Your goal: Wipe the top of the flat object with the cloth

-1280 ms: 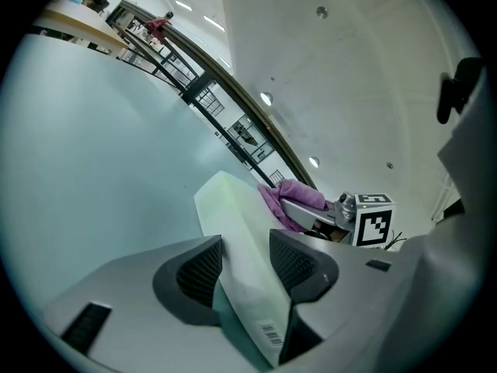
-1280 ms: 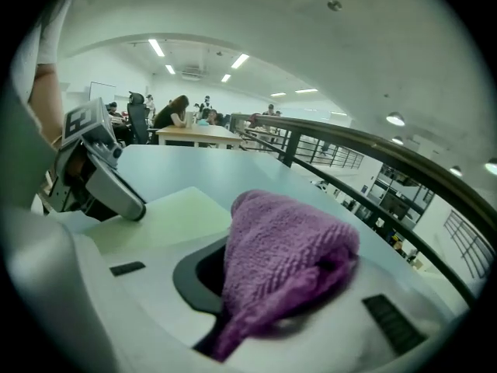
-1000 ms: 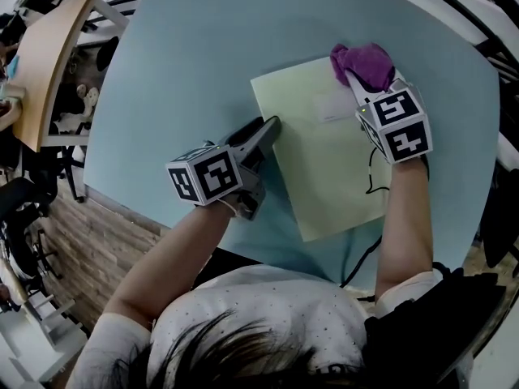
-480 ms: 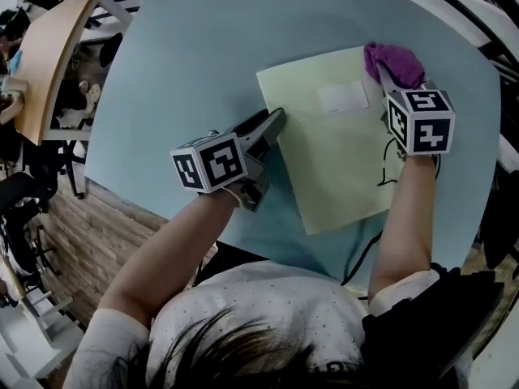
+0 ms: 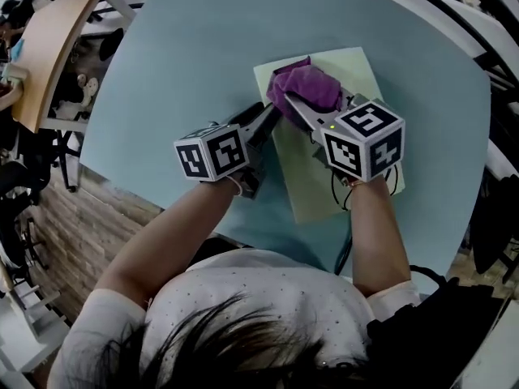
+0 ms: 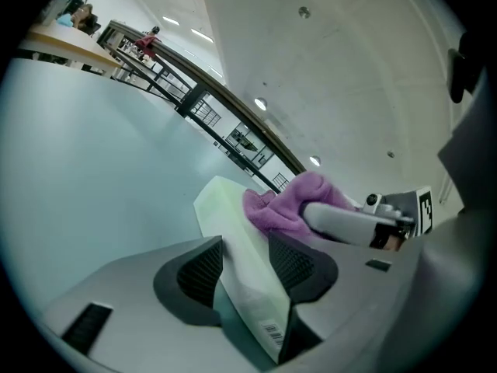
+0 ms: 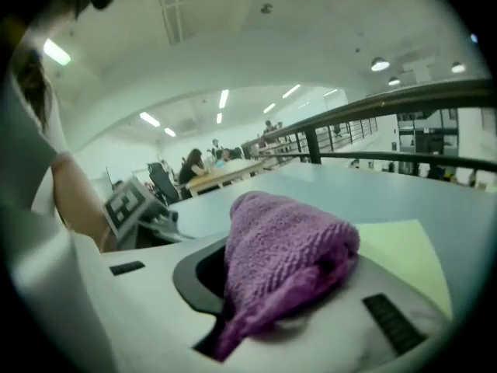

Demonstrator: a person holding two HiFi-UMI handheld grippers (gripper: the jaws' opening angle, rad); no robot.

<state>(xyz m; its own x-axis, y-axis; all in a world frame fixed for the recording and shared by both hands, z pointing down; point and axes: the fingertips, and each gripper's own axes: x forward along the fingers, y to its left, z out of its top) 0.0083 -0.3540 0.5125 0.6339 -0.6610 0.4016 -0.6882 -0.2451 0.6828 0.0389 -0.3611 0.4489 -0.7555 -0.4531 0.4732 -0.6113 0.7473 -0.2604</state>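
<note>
The flat object (image 5: 369,75) is a pale yellow-green folder lying on the light blue table (image 5: 178,71). A purple cloth (image 5: 304,87) rests on its far left part, and my right gripper (image 5: 298,104) is shut on that cloth. In the right gripper view the cloth (image 7: 291,239) bulges up between the jaws, with the folder (image 7: 404,255) behind it. My left gripper (image 5: 272,120) sits at the folder's left edge. In the left gripper view the folder's edge (image 6: 233,239) runs between the two pads of my left gripper (image 6: 247,269), which is shut on it.
A wooden desk (image 5: 49,47) and chairs stand beyond the table's left edge, above a brick-patterned floor (image 5: 89,241). A black cable (image 5: 345,250) hangs from the right gripper over the near table edge. Railings (image 6: 202,92) run behind the table.
My right gripper has swept the cloth from the folder's far right corner leftward across its top, ending close to the left gripper. The left gripper has kept its place at the edge.
</note>
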